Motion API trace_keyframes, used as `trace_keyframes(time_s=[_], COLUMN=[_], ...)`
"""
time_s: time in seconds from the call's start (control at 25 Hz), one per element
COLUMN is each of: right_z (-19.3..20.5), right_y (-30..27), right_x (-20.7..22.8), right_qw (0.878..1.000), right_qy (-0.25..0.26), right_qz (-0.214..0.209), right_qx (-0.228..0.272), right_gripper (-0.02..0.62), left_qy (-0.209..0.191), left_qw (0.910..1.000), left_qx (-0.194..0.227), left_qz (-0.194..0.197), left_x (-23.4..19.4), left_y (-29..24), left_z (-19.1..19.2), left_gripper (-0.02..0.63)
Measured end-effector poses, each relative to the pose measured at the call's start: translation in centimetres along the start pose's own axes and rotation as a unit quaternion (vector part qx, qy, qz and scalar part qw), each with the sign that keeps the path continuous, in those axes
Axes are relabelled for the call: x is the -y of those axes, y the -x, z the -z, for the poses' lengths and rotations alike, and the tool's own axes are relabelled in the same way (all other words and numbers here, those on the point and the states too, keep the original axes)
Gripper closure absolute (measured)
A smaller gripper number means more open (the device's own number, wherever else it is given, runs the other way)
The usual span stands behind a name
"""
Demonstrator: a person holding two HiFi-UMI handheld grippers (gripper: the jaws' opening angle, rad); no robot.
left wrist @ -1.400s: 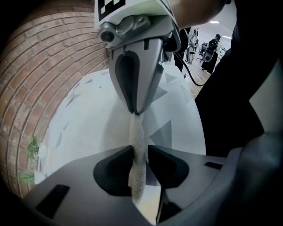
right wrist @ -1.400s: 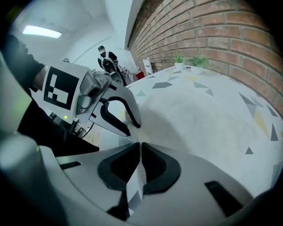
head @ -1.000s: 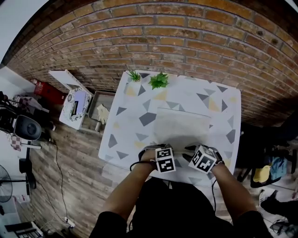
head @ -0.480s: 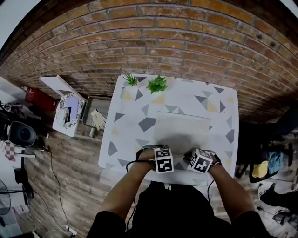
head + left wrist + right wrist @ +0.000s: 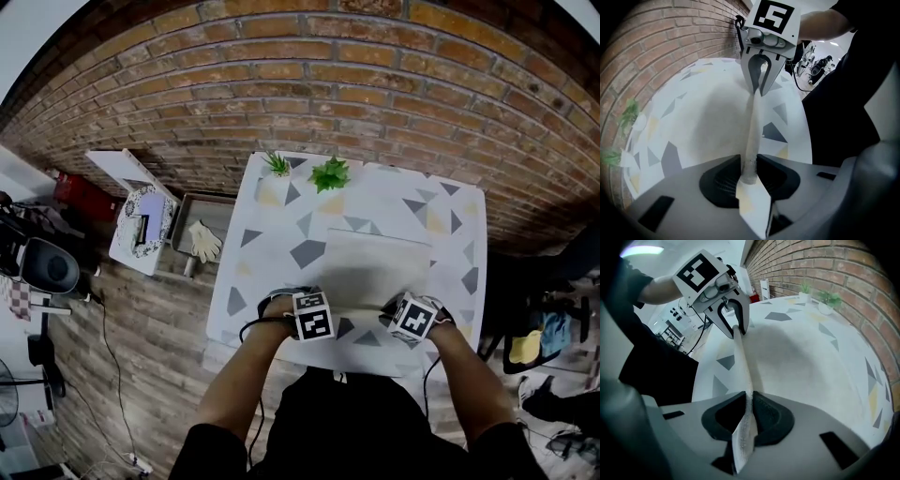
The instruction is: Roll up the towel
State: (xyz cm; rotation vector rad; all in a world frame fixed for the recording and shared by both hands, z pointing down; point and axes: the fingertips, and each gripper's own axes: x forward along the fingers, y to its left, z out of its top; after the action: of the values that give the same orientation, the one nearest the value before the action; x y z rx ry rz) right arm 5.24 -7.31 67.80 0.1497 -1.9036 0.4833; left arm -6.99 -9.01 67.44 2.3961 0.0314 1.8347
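The towel (image 5: 375, 267) is pale and plain. It lies flat on the near right part of the counter (image 5: 281, 234), and only its near edge is lifted off the surface. That edge is gathered into a narrow ridge running left to right, pulled straight between the two grippers.

The left gripper (image 5: 749, 174) holds the left end of the ridge. Its dark fingers (image 5: 722, 176) have just been opening, yet the bunched cloth fills the gap between them and they pinch it. The right gripper (image 5: 749, 411) holds the right end. Its fingers (image 5: 771, 416) have also just been opening a little, and a thin fold of towel stands pinched between them. In the head view both grippers sit at the towel's near corners, pointing steeply down, each with its marker cube uppermost.

The counter top is white with grey and yellow triangles. Two small green plants (image 5: 277, 164) (image 5: 330, 173) stand at its far edge, close to the brick wall (image 5: 328, 84). To the left of the counter, on the wooden floor (image 5: 141, 347), a grey tray (image 5: 180, 225) holds a pale glove (image 5: 203, 241).
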Motion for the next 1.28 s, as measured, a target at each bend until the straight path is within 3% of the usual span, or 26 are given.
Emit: trace_keyframes(time_s=[0.12,0.28,0.52,0.72,1.04,1.28], right_z=[0.1,-0.2,-0.9,-1.9,-0.1,-0.5], right_y=[-0.1,0.6,1.9,2.5,-0.6,-0.4], right_x=[0.6,2.1,2.3,-0.3,-0.5,1.4], right_qw=[1.000,0.998,0.993,0.992,0.990,0.989], right_qy=[0.011,0.017,0.033,0.056,0.068,0.050], right_qz=[0.016,0.067,0.107,0.098,0.119,0.140], right_qx=[-0.010,-0.008,0.021,0.062,0.018,0.021], right_gripper=[0.492,0.472,0.464,0.460,0.422,0.477], left_qy=[-0.006,-0.038,-0.089,-0.112,-0.126,-0.150], left_qw=[0.9991,0.9960,0.9916,0.9896,0.9861,0.9828], left_qx=[0.010,0.038,0.058,0.054,0.060,0.056], left_qz=[-0.041,-0.071,-0.074,-0.073,-0.090,-0.092], left_x=[-1.0,-0.9,0.8,1.4,0.8,1.6], left_y=[0.8,1.5,0.1,-1.5,-2.3,-2.1], left_z=[-0.5,-2.9,-6.2,-7.6,-8.7,-9.3], left_gripper=[0.424,0.414,0.416,0.416,0.417,0.417])
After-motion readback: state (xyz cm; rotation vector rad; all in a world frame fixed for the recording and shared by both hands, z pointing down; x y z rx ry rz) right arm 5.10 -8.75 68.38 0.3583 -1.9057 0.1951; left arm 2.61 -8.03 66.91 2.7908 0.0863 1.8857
